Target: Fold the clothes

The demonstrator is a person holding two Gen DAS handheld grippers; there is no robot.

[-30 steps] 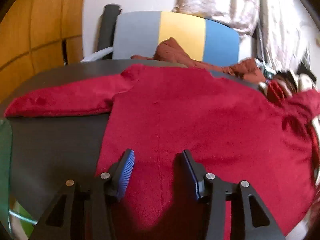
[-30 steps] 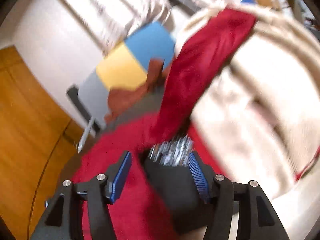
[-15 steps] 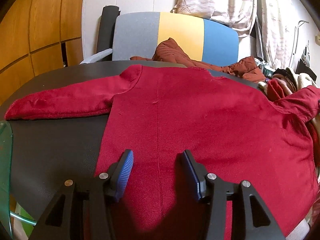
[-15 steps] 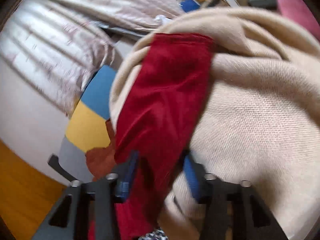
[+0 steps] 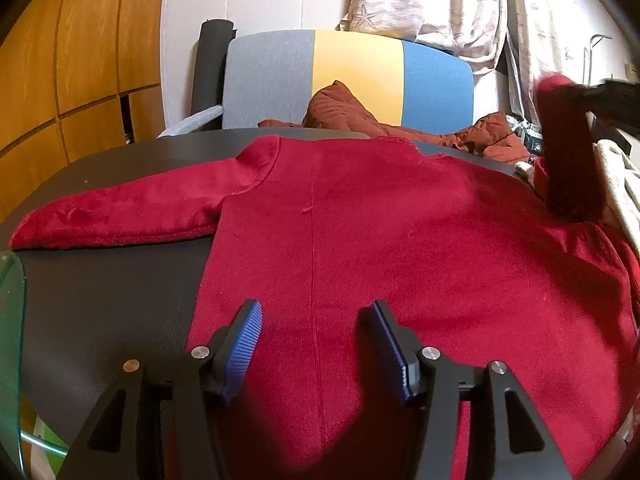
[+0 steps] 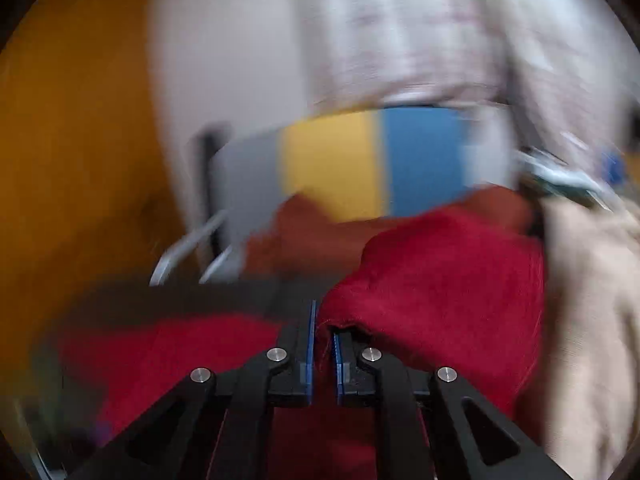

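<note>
A dark round worktop point(image 5: 100, 280) fills my view, with wood-panelled wall to the left and pale patterned curtains point(image 5: 448, 4) behind. Past the far edge of the worktop stands a chair point(image 5: 352, 76) whose back is striped grey, yellow and blue; a rust-brown quilted jacket point(image 5: 340, 106) lies heaped on its seat.

A red sweater point(image 5: 400, 240) lies spread flat across the worktop, its collar toward the far edge and its hem at the near edge. One sleeve stretches flat toward the left edge. The other sleeve point(image 5: 568, 152) rises off the right edge, lifted upright beside a cream garment point(image 5: 618, 176).

My left hand-held gripper point(image 5: 314, 344) hovers over the sweater's hem at the near edge, its blue-padded jaws spread wide with nothing between them.

My right hand-held gripper point(image 6: 323, 344) shows in a heavily blurred picture. Its jaws are drawn narrow, pinching a fold of the red sleeve point(image 6: 440, 280), which bunches up just beyond the pads. The cream garment point(image 6: 592, 300) sits to the right of it, and the striped chair point(image 6: 360, 160) appears smeared behind.
</note>
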